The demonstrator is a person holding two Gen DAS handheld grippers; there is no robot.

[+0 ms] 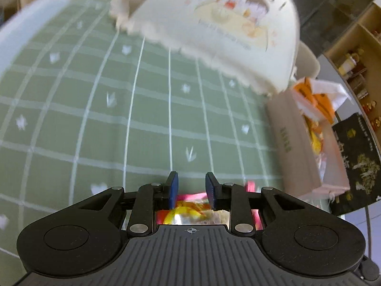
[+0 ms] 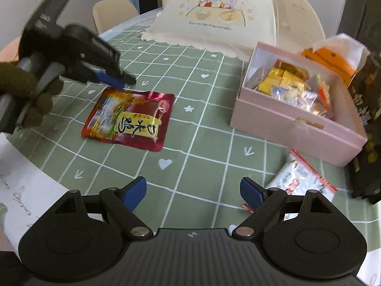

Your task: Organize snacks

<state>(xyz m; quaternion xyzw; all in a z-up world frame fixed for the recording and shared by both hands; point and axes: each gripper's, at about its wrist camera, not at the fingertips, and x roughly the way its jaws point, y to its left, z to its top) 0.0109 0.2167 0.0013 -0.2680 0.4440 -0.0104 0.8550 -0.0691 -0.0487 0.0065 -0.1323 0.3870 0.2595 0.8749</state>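
Observation:
A red snack packet (image 2: 128,116) with a yellow label lies flat on the green checked tablecloth (image 2: 202,131). My left gripper (image 2: 114,79), held by a gloved hand (image 2: 23,88), hangs over the packet's far edge with its blue fingers shut; it is blurred. In the left wrist view the left gripper (image 1: 191,188) has nothing pinched, and the red packet (image 1: 190,205) shows below the fingers. My right gripper (image 2: 193,194) stands open over bare cloth. A white packet (image 2: 302,178) lies just right of its right finger. The pink box (image 2: 285,119) holds several snacks.
A cream mesh food cover (image 2: 214,12) stands at the back of the table. A black bag (image 2: 366,119) and an orange-and-white wrapper (image 2: 333,57) sit beside the pink box (image 1: 290,143). A sheet of paper (image 2: 21,190) lies at the near left edge.

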